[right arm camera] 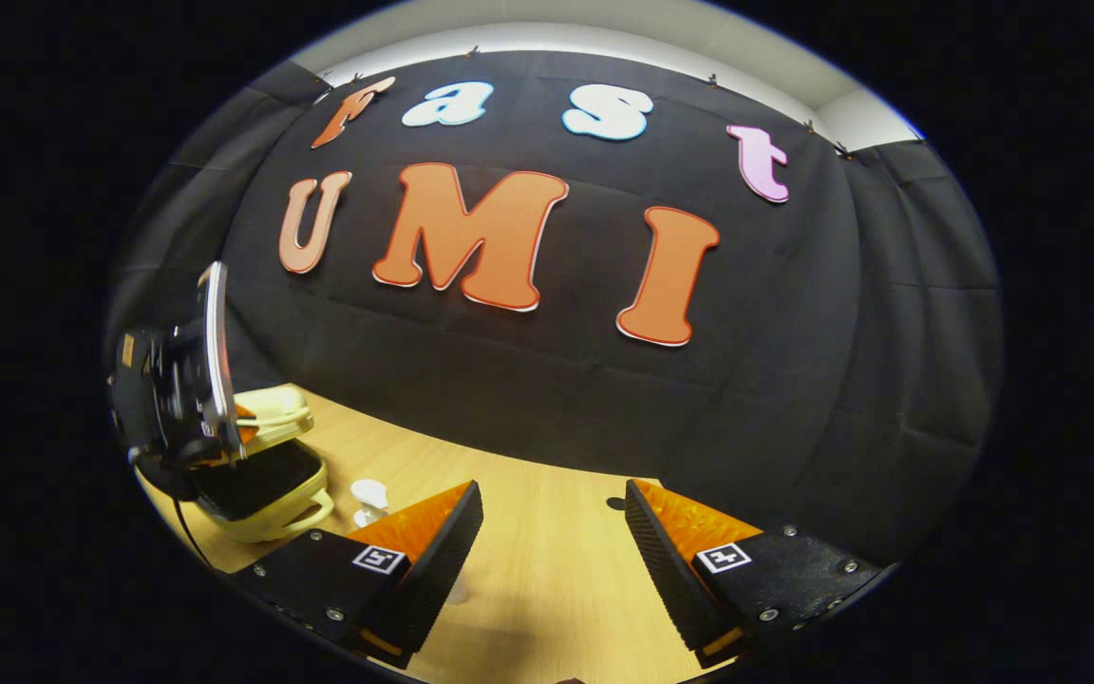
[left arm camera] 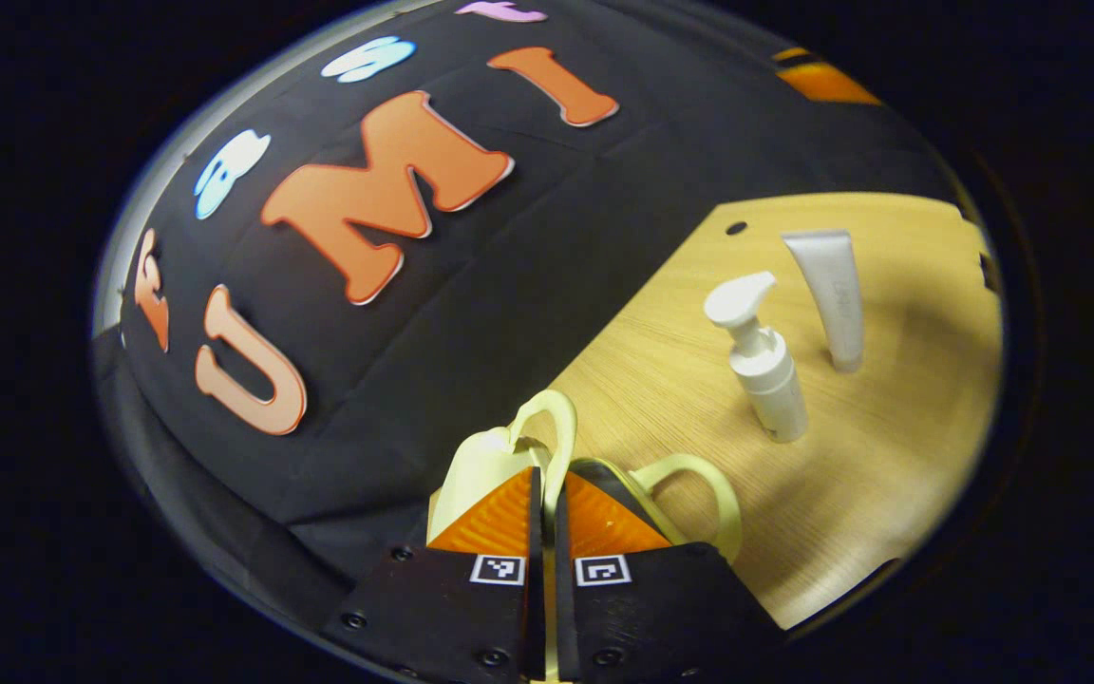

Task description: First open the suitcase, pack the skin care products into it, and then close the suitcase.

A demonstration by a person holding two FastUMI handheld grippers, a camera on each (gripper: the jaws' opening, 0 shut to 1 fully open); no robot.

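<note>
A light wooden table (left arm camera: 889, 494) carries everything. A white pump bottle (left arm camera: 763, 361) stands upright on it, with a white tube (left arm camera: 832, 290) standing cap-down just beside it, toward the far edge. A pale yellow suitcase (right arm camera: 267, 494) sits open near the table's left edge.

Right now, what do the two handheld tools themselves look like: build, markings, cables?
In its own view the left tool has two wedge-shaped ribbed fingers on black bolted blocks, each block carrying a small square black-and-white marker. The right tool has the same build: ribbed wedges, black blocks with screws, one square marker each. Seen from the right gripper view, the left tool is a bulky black body with a pale plate and a dark cable hanging below.
</note>
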